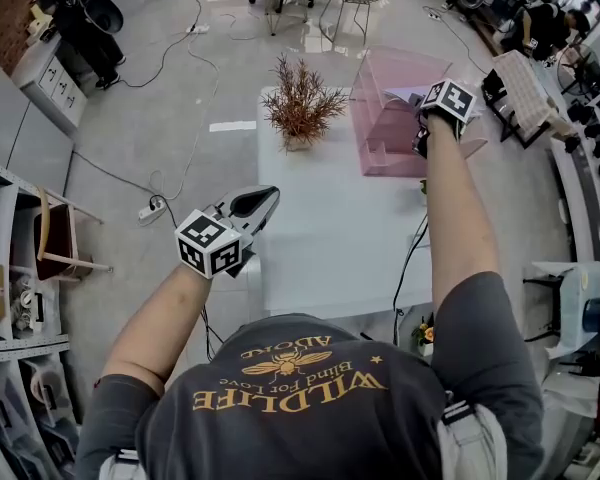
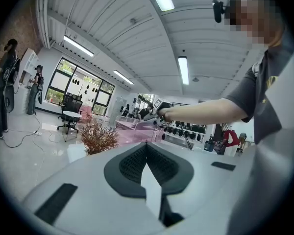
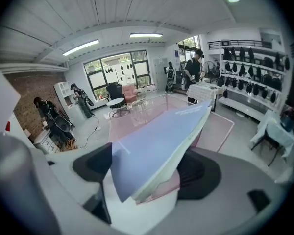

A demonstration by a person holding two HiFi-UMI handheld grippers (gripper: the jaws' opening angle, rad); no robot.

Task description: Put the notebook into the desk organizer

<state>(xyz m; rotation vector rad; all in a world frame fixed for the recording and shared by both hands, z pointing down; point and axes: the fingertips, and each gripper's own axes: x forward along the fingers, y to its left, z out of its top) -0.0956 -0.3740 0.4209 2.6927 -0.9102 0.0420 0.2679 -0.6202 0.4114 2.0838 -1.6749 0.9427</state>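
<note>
A notebook (image 3: pixel 157 146) with a pale lilac-blue cover lies slanted between the jaws of my right gripper (image 3: pixel 147 166). Its far end reaches into the pink see-through desk organizer (image 3: pixel 220 131). The jaws stand wide apart, and I see neither dark pad (image 3: pixel 95 163) pressing on the notebook. In the head view my right gripper (image 1: pixel 421 136) is at the front right of the organizer (image 1: pixel 385 138), with a pale strip of notebook (image 1: pixel 405 96) inside it. My left gripper (image 1: pixel 270 196) hovers at the table's near left corner. Its jaws (image 2: pixel 147 146) meet at the tips and hold nothing.
A dried reddish plant (image 1: pixel 300 108) in a white pot stands on the white table (image 1: pixel 330 248), left of the organizer. A black cable (image 1: pixel 410 258) hangs off the table's right edge. Shelves and a chair (image 1: pixel 65 243) stand at the left, and several people are in the background.
</note>
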